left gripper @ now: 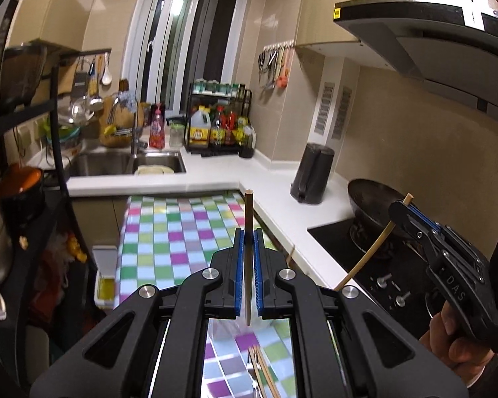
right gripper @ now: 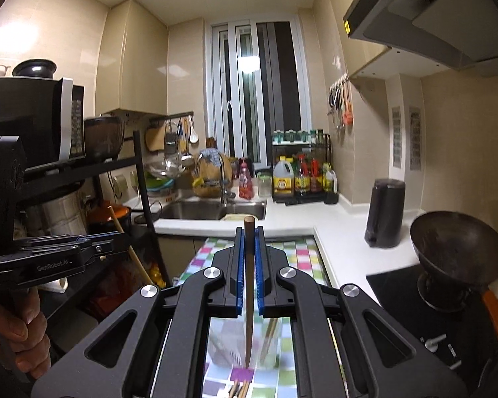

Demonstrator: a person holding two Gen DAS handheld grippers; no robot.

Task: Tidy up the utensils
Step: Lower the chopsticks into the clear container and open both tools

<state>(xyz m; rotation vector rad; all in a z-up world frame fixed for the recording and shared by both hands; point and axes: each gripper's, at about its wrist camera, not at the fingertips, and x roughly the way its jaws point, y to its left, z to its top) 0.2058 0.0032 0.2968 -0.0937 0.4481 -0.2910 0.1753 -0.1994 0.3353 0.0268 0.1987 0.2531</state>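
Left tool [left gripper: 248, 232] clamped on one chopstick [left gripper: 248, 265], right tool [right gripper: 249, 232] clamped on another chopstick [right gripper: 249, 285], both held up over the checkered cloth [left gripper: 169, 232], more chopsticks [left gripper: 264, 374] left lying below.
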